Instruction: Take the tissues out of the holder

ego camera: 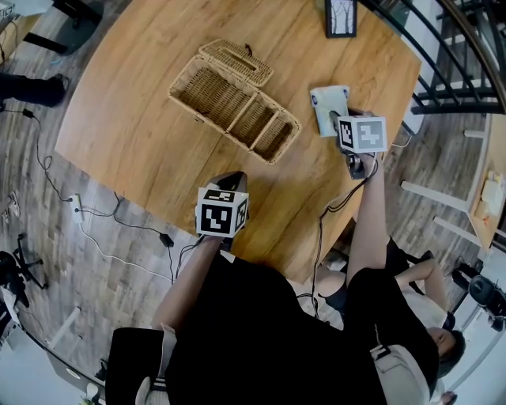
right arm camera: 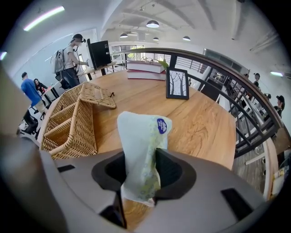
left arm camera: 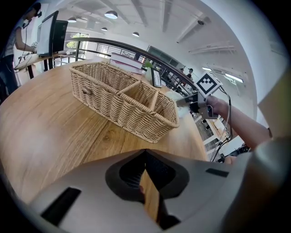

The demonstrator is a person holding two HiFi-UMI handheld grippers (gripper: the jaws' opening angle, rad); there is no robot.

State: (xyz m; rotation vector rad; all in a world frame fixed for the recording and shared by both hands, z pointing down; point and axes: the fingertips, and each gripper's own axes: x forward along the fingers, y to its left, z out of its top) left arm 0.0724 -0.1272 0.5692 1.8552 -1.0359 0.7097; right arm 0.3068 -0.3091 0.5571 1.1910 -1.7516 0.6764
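A wicker holder [ego camera: 233,99] with several compartments lies on the round wooden table [ego camera: 134,111], its lid [ego camera: 236,62] flipped open behind it. To its right a pale green tissue pack [ego camera: 326,103] rests on the table. My right gripper [ego camera: 340,124] is at the pack's near end. In the right gripper view the tissue pack [right arm camera: 143,145] runs out from between the jaws, pinched at its near end, with my right gripper [right arm camera: 141,182] shut on it. My left gripper [ego camera: 231,179] hovers at the table's front edge, jaws almost together and holding nothing [left arm camera: 149,200]. The holder [left arm camera: 122,98] is ahead of it.
A framed picture [ego camera: 341,17] stands at the table's far edge, and stacked books [right arm camera: 145,68] lie beyond it. A dark railing [ego camera: 466,55] runs along the right side. Cables [ego camera: 95,229] trail on the floor to the left. People [right arm camera: 68,63] stand at desks in the background.
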